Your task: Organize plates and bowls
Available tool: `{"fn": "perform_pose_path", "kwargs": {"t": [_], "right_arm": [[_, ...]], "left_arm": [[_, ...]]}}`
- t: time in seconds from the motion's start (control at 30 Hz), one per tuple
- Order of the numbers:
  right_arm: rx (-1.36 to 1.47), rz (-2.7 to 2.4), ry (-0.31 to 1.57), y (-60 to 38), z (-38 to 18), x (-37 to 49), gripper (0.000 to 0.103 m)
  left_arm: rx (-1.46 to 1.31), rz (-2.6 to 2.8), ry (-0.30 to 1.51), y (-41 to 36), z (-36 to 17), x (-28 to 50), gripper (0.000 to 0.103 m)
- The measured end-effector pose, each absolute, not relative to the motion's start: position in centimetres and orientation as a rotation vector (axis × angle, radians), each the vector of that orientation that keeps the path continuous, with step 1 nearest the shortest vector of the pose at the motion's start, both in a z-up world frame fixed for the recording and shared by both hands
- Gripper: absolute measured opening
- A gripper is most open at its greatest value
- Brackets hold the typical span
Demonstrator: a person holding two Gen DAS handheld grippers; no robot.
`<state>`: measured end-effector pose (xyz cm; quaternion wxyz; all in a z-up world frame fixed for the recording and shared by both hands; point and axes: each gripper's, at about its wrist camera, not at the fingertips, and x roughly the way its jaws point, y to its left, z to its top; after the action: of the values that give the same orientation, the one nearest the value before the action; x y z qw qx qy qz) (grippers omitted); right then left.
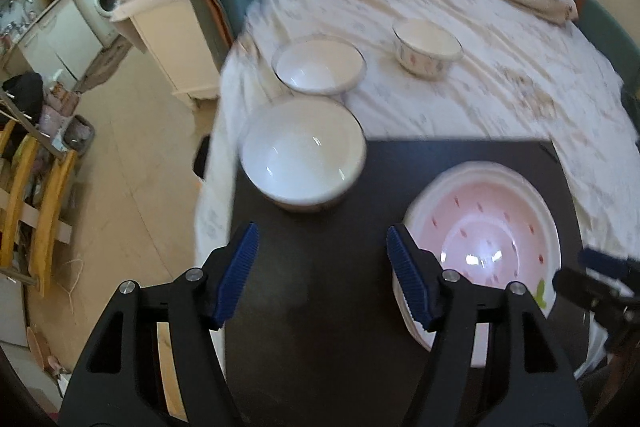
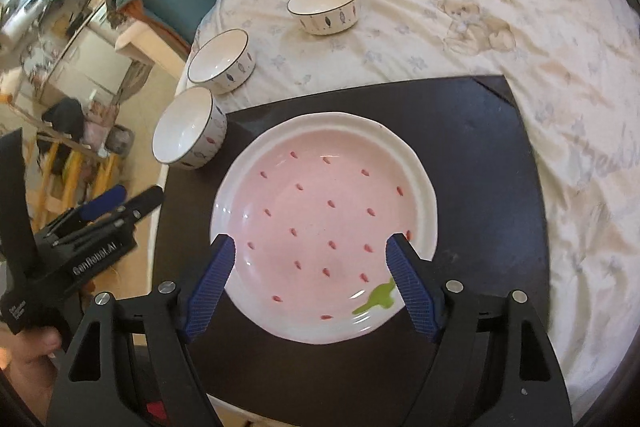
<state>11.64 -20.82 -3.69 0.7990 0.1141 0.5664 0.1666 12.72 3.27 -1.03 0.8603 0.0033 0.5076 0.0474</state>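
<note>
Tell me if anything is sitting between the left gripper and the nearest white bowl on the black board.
Nothing visible does. The left gripper is open and empty, and only bare black board lies between its fingertips and the nearest white bowl. The pink plate sits off to the right, clear of that path.

3 white bowls are counted: a near bowl [image 2: 187,127] at the edge of the dark board [image 2: 500,147], a middle bowl [image 2: 222,61] and a far bowl [image 2: 325,9] on the bedsheet [image 2: 480,27]. 1 pink strawberry plate [image 2: 324,233] is seen on that 1 board.
</note>
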Motion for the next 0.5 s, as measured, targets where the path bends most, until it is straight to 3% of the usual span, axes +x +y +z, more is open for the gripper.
{"fn": "perform_pose_path", "kwargs": {"t": [0.27, 0.5], "right_arm": [[0.348, 0.337, 1.198, -18.4, -2.3, 14.3, 0.081], [0.338, 0.372, 1.195, -14.4, -1.1, 18.0, 0.08]], "left_arm": [[-0.09, 0.026, 1.072, 7.4, 0.0, 17.1, 0.064], [-0.355, 0.078, 1.172, 14.1, -3.3, 19.6, 0.064]]}}
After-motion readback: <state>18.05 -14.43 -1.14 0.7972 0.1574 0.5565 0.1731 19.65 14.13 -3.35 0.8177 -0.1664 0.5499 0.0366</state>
